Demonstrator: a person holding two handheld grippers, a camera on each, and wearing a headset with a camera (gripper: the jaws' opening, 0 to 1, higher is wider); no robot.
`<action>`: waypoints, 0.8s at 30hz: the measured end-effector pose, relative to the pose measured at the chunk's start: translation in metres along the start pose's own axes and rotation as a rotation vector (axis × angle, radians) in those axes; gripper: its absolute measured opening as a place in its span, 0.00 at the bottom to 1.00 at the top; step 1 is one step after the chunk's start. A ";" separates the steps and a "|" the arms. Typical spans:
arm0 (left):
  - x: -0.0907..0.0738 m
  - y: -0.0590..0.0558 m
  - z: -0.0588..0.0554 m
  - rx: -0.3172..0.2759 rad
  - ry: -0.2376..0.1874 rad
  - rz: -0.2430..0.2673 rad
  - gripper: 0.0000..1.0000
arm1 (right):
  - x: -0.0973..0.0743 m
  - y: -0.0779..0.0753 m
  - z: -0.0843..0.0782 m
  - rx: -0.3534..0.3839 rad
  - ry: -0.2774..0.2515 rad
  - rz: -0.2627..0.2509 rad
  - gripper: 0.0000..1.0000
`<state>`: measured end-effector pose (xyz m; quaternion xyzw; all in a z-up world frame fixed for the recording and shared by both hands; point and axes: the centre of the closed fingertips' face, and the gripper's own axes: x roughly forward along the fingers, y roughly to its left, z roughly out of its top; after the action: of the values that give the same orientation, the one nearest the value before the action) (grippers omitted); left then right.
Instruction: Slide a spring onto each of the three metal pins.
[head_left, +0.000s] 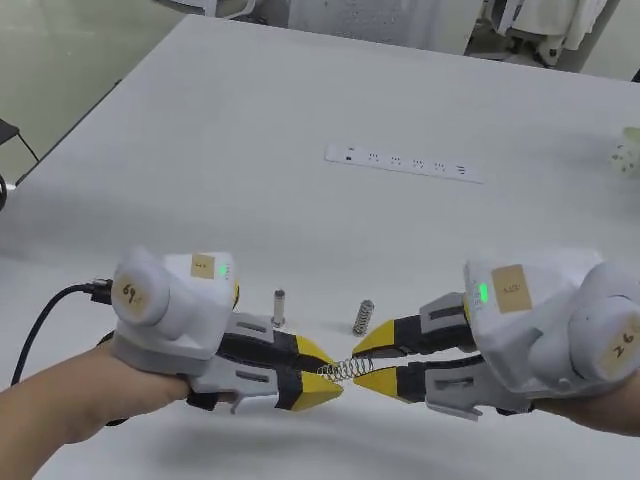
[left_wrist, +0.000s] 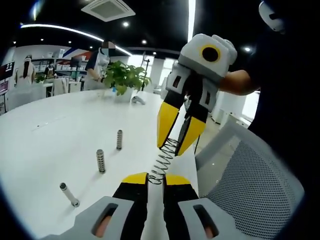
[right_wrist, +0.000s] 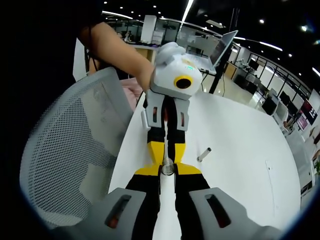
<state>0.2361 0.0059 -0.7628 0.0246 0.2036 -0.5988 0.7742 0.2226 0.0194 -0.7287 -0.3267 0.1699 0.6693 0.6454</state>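
A loose spring (head_left: 345, 370) hangs in the air between my two grippers, low over the white table (head_left: 300, 200). My left gripper (head_left: 333, 377) is shut on one end and my right gripper (head_left: 357, 365) closes on the other end, tip to tip. From the left gripper (left_wrist: 156, 178), the spring (left_wrist: 165, 160) rises into the right gripper's yellow fingers (left_wrist: 167, 122). From the right gripper (right_wrist: 167, 171) the spring (right_wrist: 168, 167) shows end-on. A bare pin (head_left: 279, 305) stands beside a pin carrying a spring (head_left: 363, 317). Bare pin (left_wrist: 69, 194), two sprung pins (left_wrist: 100, 161) (left_wrist: 119, 139).
A white power strip (head_left: 405, 163) lies farther back on the table. A black cable (head_left: 40, 320) trails off the left gripper. A grey mesh chair (left_wrist: 250, 190) stands at the table's near edge. A potted plant (left_wrist: 122, 77) sits at the far end.
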 end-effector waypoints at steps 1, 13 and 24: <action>0.000 -0.001 0.000 0.001 0.001 -0.001 0.02 | 0.001 0.000 0.001 0.001 -0.006 0.002 0.07; 0.007 -0.008 0.004 0.002 -0.004 -0.033 0.02 | 0.006 0.002 0.023 0.057 -0.124 0.006 0.07; 0.004 -0.006 -0.003 0.014 0.042 -0.029 0.02 | 0.008 0.008 0.021 0.084 -0.173 -0.021 0.07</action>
<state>0.2302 0.0009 -0.7658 0.0396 0.2159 -0.6107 0.7609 0.2109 0.0382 -0.7205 -0.2420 0.1381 0.6803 0.6779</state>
